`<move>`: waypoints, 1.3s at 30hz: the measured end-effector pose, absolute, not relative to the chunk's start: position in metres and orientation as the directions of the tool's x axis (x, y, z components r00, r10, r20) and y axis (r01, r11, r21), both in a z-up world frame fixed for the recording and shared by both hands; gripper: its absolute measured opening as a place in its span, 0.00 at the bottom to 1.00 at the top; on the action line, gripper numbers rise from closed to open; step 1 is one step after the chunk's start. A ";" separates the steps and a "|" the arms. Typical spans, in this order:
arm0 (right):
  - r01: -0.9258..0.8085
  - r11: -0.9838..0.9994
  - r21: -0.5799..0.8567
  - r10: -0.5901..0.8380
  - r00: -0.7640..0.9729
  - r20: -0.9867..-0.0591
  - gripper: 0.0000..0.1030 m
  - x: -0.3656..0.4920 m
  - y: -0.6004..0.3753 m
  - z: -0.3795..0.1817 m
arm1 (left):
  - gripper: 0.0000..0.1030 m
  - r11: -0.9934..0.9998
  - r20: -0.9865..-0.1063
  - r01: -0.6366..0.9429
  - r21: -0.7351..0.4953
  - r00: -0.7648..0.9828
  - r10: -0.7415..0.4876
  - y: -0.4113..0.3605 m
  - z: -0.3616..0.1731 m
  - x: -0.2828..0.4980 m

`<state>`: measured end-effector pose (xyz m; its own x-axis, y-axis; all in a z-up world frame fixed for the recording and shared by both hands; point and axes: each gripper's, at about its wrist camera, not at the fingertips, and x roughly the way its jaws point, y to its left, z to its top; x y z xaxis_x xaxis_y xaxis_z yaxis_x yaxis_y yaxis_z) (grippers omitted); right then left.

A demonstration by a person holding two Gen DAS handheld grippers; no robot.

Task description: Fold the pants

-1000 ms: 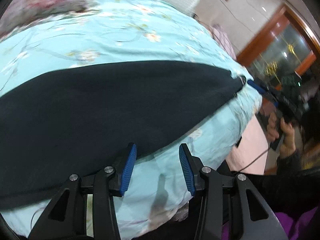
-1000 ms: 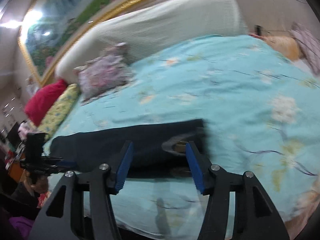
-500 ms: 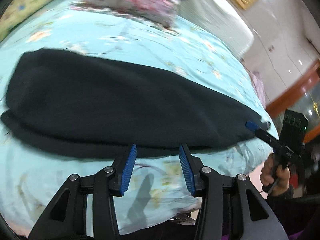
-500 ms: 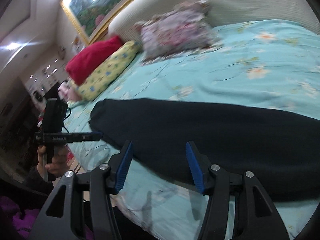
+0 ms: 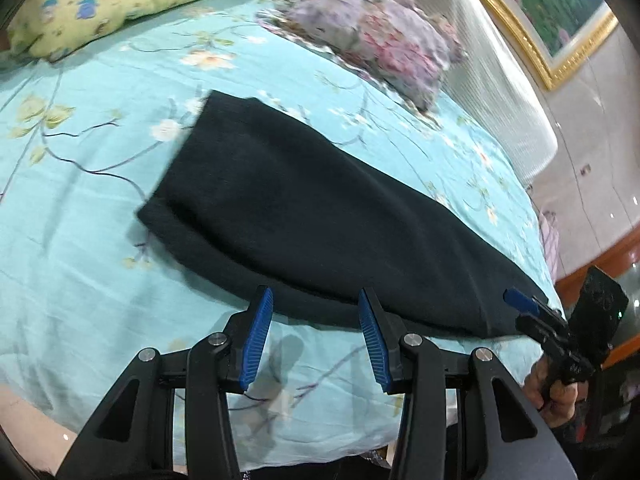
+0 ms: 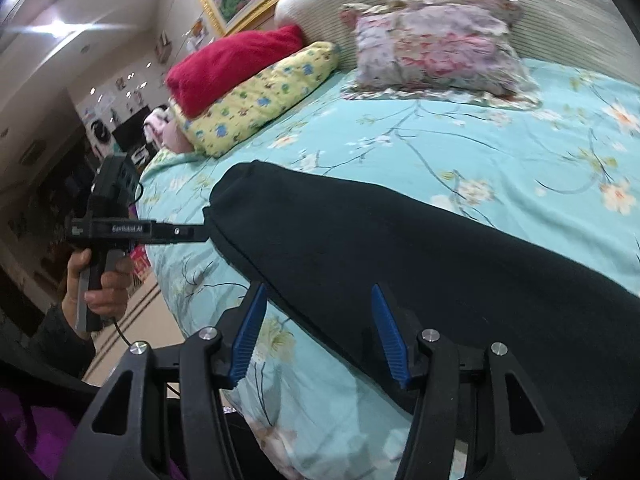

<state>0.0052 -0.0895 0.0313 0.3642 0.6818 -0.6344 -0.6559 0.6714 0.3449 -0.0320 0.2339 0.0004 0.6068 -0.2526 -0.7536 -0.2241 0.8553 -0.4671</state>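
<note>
Left wrist view: both tongs empty over half-folded pants

Left wrist view shows the dark navy, soft fabric pants (image 5: pixel 320 216) lying as one long flat band across the light blue floral bedsheet (image 5: pixel 80 208), near the bed's front edge. Left gripper (image 5: pixel 316 336) hangs at the near long edge, blue pads parted about halfway, nothing between them, not touching cloth as far as I can tell. Right gripper (image 5: pixel 520 304) sits at the band's far right end in this view; from its own camera the right gripper (image 6: pixel 320 328) also stands part open and empty, over the near edge of the pants (image 6: pixel 420 264). Left gripper (image 6: pixel 192 234) pokes at the rounded left end there; contact unclear.

Other stuff: yellow patterned pillow (image 6: pixel 260 100), red cushion (image 6: pixel 236 60), floral purple-pink pillow (image 6: pixel 432 48), all well apart from the pants.

Judgement: legs look already stacked, next is the crosswise fold. To do it well, drop each gripper onto one end's corners, pinch all layers, not the sheet below, lift both together, carry end over end, line up edges before letting go. Risk: grabbing only the top layer, or dragging the sheet.
</note>
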 end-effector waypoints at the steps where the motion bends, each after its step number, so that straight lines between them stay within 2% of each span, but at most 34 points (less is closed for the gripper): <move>1: -0.662 0.670 0.337 0.679 0.362 -0.639 0.55 0.005 -0.086 0.031 | 0.45 0.853 -0.757 -0.240 -0.463 0.608 -0.239 0.237 0.000 -0.033; 5: -0.699 0.661 0.273 0.653 0.356 -0.669 0.55 0.002 -0.064 0.027 | 0.45 0.835 -0.769 -0.319 -0.449 0.614 -0.178 0.257 -0.003 -0.036; 13: -0.755 0.636 0.159 0.589 0.343 -0.731 0.55 0.002 -0.026 0.010 | 0.45 0.809 -0.789 -0.390 -0.440 0.598 -0.140 0.268 -0.007 -0.020; 17: -0.754 0.656 0.044 0.507 0.397 -0.765 0.55 0.003 -0.013 0.002 | 0.45 0.823 -0.794 -0.395 -0.408 0.599 -0.106 0.260 -0.001 -0.018; 19: -0.759 0.649 0.047 0.504 0.383 -0.774 0.55 0.003 -0.012 -0.001 | 0.47 0.829 -0.781 -0.387 -0.405 0.618 -0.093 0.258 0.009 -0.022; 20: -0.765 0.642 0.054 0.512 0.375 -0.773 0.55 0.002 -0.012 -0.001 | 0.52 0.835 -0.780 -0.393 -0.385 0.623 -0.067 0.257 0.015 -0.025; 22: -0.773 0.631 0.060 0.522 0.366 -0.770 0.55 0.001 -0.012 -0.001 | 0.55 0.848 -0.784 -0.423 -0.320 0.620 0.013 0.259 0.023 -0.026; 27: -0.771 0.634 0.062 0.514 0.360 -0.779 0.55 0.007 -0.006 -0.008 | 0.55 0.838 -0.806 -0.431 -0.333 0.592 -0.016 0.270 0.009 -0.009; 30: -0.764 0.642 0.066 0.508 0.359 -0.783 0.55 0.009 -0.004 -0.011 | 0.48 0.838 -0.819 -0.437 -0.326 0.574 -0.020 0.271 -0.003 0.004; 32: -0.762 0.645 0.061 0.505 0.365 -0.782 0.52 0.009 -0.004 -0.013 | 0.37 0.834 -0.826 -0.455 -0.313 0.564 -0.003 0.273 -0.010 0.011; 33: -0.761 0.647 0.057 0.501 0.368 -0.783 0.45 0.010 -0.004 -0.013 | 0.35 0.828 -0.823 -0.460 -0.319 0.569 -0.001 0.274 -0.011 0.013; 35: -0.757 0.651 0.053 0.497 0.372 -0.784 0.30 0.013 -0.006 -0.014 | 0.25 0.827 -0.814 -0.458 -0.327 0.580 -0.001 0.275 -0.010 0.013; 36: -0.755 0.652 0.068 0.505 0.365 -0.782 0.13 0.014 -0.007 -0.014 | 0.23 0.829 -0.811 -0.452 -0.328 0.586 -0.001 0.274 -0.008 0.013; 37: -0.752 0.653 0.091 0.518 0.355 -0.778 0.06 0.016 -0.009 -0.013 | 0.19 0.835 -0.803 -0.440 -0.329 0.596 -0.002 0.272 -0.005 0.011; 39: -0.747 0.656 0.111 0.539 0.360 -0.761 0.06 0.017 -0.012 -0.007 | 0.15 0.846 -0.789 -0.418 -0.331 0.614 -0.005 0.267 0.004 0.006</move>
